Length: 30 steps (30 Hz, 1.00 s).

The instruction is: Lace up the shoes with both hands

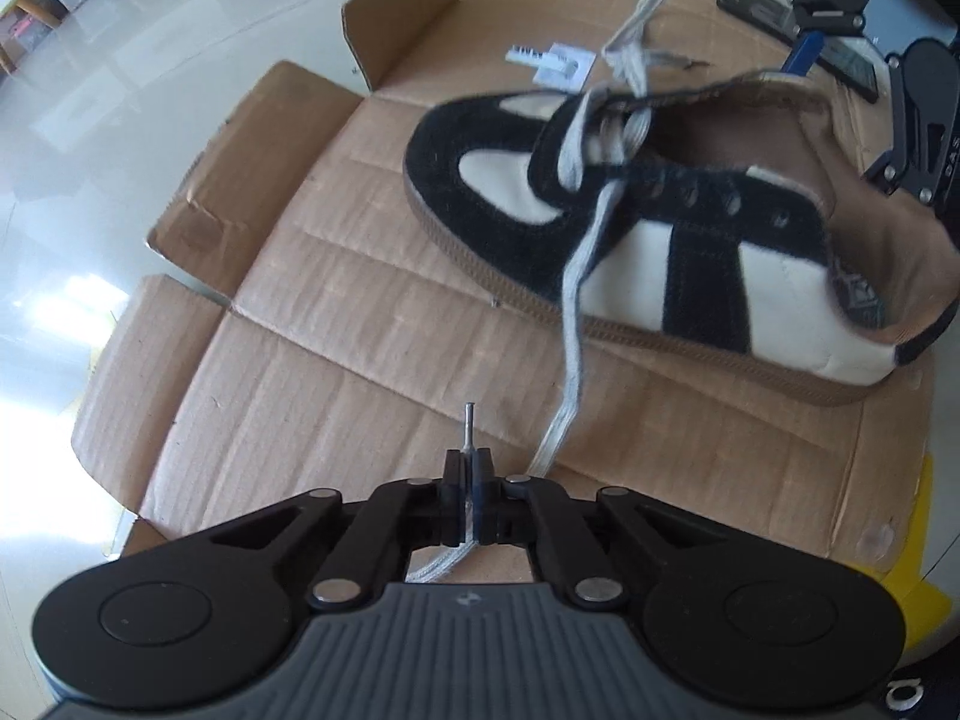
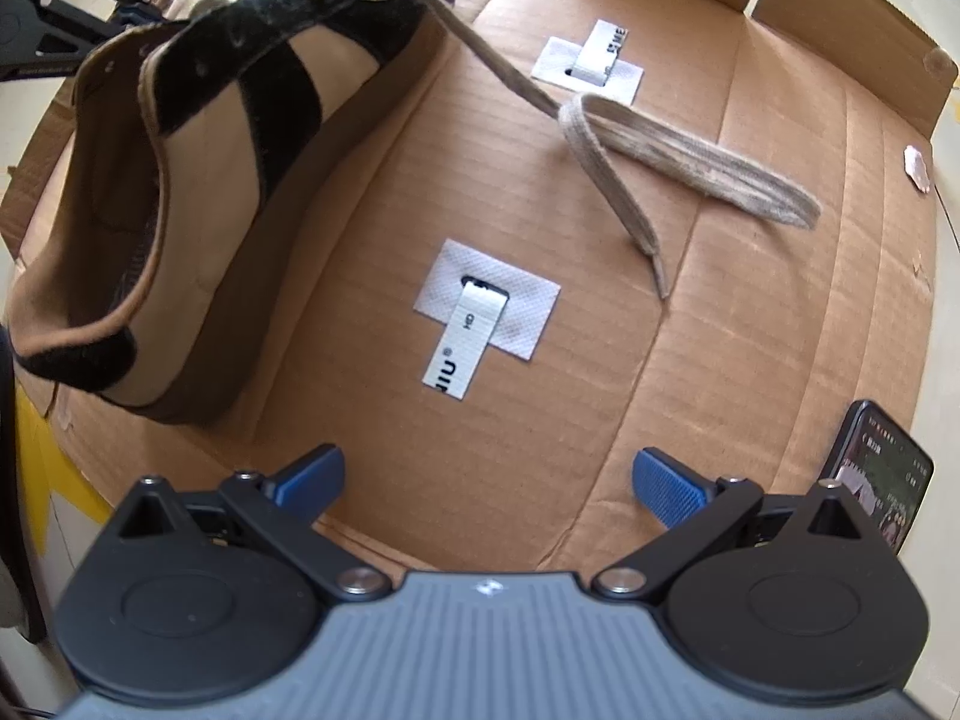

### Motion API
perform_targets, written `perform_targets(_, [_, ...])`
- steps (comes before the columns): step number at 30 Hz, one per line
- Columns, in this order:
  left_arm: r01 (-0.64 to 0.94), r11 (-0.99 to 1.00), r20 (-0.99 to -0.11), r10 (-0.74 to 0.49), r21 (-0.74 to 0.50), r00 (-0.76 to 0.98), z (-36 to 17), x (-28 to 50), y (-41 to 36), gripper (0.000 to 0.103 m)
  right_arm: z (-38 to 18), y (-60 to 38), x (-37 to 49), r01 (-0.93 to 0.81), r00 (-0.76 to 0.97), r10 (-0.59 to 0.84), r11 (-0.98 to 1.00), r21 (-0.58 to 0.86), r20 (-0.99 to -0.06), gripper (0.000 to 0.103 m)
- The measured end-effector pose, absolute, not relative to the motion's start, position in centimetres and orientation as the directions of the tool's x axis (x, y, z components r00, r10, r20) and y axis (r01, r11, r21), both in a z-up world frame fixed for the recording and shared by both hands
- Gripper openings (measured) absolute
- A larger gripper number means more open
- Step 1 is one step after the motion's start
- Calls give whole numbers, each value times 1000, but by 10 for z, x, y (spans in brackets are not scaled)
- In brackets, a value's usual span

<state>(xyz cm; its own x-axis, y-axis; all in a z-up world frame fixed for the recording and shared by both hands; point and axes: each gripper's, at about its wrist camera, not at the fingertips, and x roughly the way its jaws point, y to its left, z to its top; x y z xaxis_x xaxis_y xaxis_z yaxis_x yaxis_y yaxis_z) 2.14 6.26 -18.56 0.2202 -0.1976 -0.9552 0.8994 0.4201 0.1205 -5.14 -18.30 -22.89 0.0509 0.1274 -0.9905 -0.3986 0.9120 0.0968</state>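
One flat woven lace (image 1: pixel 576 276), suede shoe (image 1: pixel 660 228)

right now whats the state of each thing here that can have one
left gripper: shut on the lace end
right gripper: open, holding nothing
black and cream suede shoe: upright on cardboard, only partly laced
grey flat shoelace: one end gripped, other end loose
black phone: screen lit
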Motion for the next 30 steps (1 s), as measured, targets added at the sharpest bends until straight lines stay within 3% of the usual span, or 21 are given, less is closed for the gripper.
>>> perform_targets(5, [918, 346, -951, -161, 195, 263, -152, 18, 54, 1, -230, -194, -46, -341, 51, 155, 931, 128, -987, 103])
perform_targets(16, [922, -1, -916, 117, 386, 384, -4, 13, 65, 1, -204, -212, -42, -278, 112, 254, 936, 216, -961, 103])
perform_targets(21, [900, -101, -880, 188, 424, 436, 50, -11, 60, 1, -179, -201, -62, -284, 171, 292, 929, 237, -941, 103])
perform_targets(27, [882, -148, -855, 218, 448, 471, 89, -36, 57, 1, -155, -96, -202, -303, 229, 293, 928, 218, -928, 103])
perform_targets(30, [882, -129, -856, 212, 454, 472, 91, -40, 55, 1, -166, -85, -201, -297, 234, 297, 929, 222, -926, 103])
